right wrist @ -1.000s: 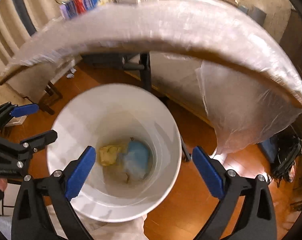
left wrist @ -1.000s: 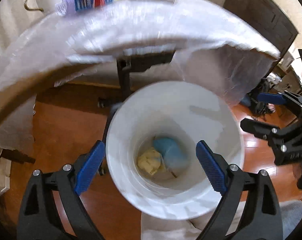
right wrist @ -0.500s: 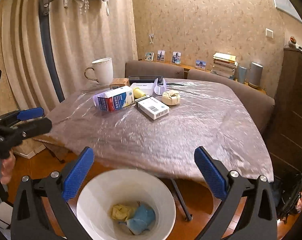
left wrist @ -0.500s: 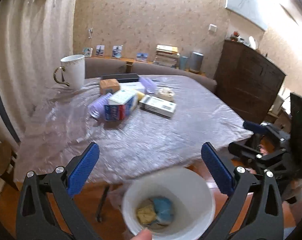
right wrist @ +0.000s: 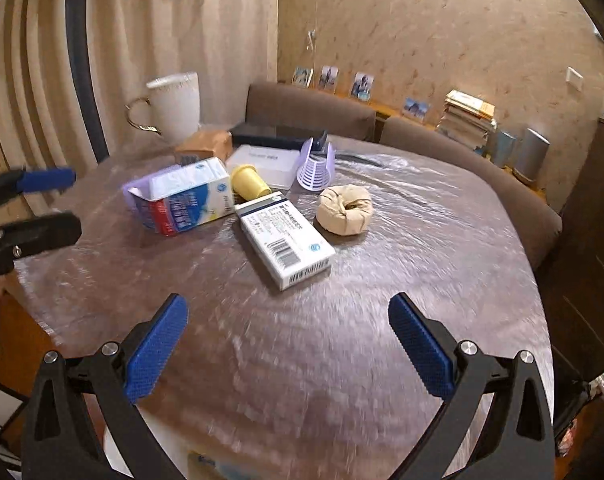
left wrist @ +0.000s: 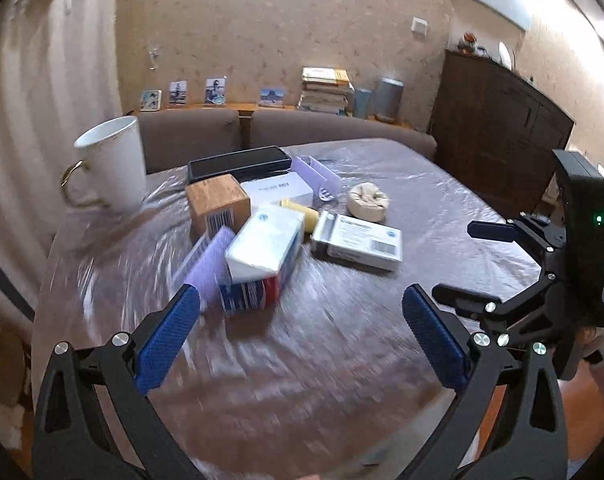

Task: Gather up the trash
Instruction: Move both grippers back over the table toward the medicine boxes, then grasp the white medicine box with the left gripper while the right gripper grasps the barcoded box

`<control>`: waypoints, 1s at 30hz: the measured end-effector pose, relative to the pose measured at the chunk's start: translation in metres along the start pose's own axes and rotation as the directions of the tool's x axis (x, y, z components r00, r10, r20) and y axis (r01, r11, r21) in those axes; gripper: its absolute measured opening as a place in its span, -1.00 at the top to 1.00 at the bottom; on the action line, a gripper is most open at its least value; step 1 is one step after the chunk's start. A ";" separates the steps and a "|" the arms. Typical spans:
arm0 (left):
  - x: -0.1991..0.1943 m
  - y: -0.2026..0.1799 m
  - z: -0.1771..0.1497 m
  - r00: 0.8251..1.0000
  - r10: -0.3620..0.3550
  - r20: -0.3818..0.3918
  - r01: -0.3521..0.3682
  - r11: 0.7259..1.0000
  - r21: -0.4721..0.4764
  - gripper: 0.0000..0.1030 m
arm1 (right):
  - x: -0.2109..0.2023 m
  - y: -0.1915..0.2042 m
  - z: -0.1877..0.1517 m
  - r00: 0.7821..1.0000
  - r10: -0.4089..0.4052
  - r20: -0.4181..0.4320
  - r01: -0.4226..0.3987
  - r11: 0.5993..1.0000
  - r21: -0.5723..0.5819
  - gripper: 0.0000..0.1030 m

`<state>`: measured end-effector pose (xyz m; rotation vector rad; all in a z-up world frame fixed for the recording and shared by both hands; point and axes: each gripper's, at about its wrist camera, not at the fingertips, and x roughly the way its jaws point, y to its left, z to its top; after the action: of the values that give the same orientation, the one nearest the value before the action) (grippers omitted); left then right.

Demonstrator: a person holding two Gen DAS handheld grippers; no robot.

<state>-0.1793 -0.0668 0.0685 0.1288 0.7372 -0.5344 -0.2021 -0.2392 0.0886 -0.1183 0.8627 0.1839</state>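
On the plastic-covered table (left wrist: 341, 352) lies a pile of items: a milk carton (left wrist: 262, 260) (right wrist: 186, 200), a white medicine box (left wrist: 359, 242) (right wrist: 284, 240), a crumpled beige paper wad (left wrist: 367, 202) (right wrist: 344, 209), a yellow cup (right wrist: 249, 182) and a brown box (left wrist: 217, 204). My left gripper (left wrist: 302, 336) is open and empty above the near table, in front of the carton. My right gripper (right wrist: 288, 342) is open and empty, in front of the medicine box. The white bin's rim (right wrist: 170, 444) shows below the table edge.
A white mug (left wrist: 114, 164) (right wrist: 176, 106) stands at the back left. A black case (left wrist: 238, 164), a white flat box (right wrist: 262, 162) and purple plastic racks (right wrist: 315, 168) lie behind the pile. Sofa, books and a dark cabinet (left wrist: 497, 140) stand beyond.
Both grippers rose from over the white bin on the floor to table height and moved forward over the table. The bin dropped out of the left view.
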 end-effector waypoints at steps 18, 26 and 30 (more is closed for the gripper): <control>0.091 0.018 0.043 0.982 -0.084 -0.172 0.114 0.978 0.173 -0.34 | 0.086 -0.006 0.034 0.988 0.089 -0.126 -0.091 0.996 -0.010 -0.69; 0.098 0.014 0.042 0.976 -0.102 -0.194 0.139 0.972 0.189 0.06 | 0.084 -0.005 0.035 0.990 0.077 -0.118 -0.082 0.996 -0.031 -0.16; 0.092 0.011 0.039 0.970 -0.129 -0.206 0.165 0.971 0.171 0.07 | 0.069 -0.015 0.026 0.985 0.103 -0.139 -0.102 0.995 0.018 0.02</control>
<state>-0.0932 -0.1075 0.0350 0.3063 0.8904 -0.7410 -0.1360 -0.2410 0.0530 -0.0771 1.0101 0.2695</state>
